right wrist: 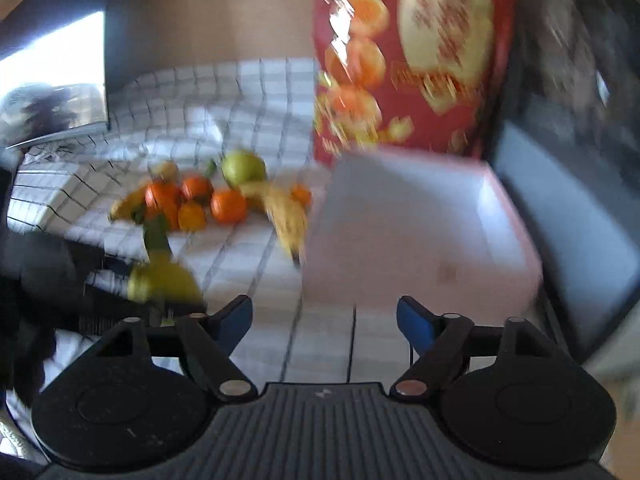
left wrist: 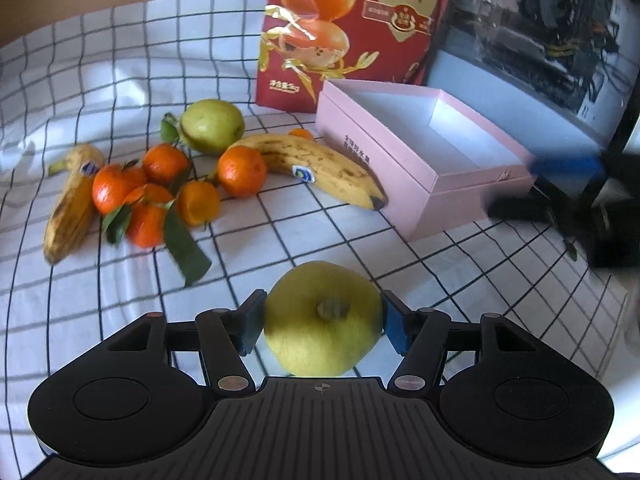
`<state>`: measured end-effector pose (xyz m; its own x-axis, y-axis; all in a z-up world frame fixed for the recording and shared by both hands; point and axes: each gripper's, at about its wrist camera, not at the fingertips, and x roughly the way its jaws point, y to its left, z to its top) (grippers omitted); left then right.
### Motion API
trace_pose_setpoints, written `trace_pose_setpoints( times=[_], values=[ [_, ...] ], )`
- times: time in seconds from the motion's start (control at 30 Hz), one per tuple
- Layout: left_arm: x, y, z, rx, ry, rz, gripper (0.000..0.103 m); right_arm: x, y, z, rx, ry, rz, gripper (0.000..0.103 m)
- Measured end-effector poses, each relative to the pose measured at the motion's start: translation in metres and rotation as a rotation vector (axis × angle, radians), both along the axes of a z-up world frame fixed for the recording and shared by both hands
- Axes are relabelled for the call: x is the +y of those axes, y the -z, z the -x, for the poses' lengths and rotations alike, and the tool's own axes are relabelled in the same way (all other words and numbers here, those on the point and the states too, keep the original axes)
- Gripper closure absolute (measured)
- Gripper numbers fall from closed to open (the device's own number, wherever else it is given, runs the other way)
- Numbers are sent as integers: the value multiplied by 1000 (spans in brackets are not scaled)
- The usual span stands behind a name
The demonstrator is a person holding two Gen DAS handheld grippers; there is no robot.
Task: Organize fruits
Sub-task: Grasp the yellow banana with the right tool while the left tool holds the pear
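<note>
A white cloth with a black grid pattern (left wrist: pixel 120 60) is the landmark. On it lie bright orange tangerines with dark green leaves (left wrist: pixel 160 192), brown-speckled yellow bananas (left wrist: pixel 320 164) and a pale green round fruit (left wrist: pixel 211 125). Behind them stand a pale pink cardboard box, white inside, (left wrist: pixel 460 192) and a red carton printed with oranges and gold (left wrist: pixel 348 28).
</note>
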<state>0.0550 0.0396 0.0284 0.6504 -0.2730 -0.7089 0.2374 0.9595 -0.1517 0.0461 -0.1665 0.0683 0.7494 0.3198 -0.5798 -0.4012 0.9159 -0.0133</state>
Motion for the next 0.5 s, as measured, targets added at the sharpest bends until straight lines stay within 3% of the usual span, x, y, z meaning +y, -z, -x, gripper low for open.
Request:
trace_pose_setpoints(
  times=[0.13,0.2,0.23,0.33,0.5],
  values=[
    [17,-3,13,-2,-31,13,37,37,-29,-48,13,-113,95,23],
    [30,-7,20,-7,-61,37,37,61,-31,-79,53,-160,159,36],
    [39,-10,24,-9,-80,56,37,74,-29,-93,75,-186,189,45],
    [61,-19,36,-23,-130,88,37,108,-13,-129,135,-237,287,49],
    [87,-28,52,-13,-190,123,37,153,20,-162,127,-268,496,54]
  ],
)
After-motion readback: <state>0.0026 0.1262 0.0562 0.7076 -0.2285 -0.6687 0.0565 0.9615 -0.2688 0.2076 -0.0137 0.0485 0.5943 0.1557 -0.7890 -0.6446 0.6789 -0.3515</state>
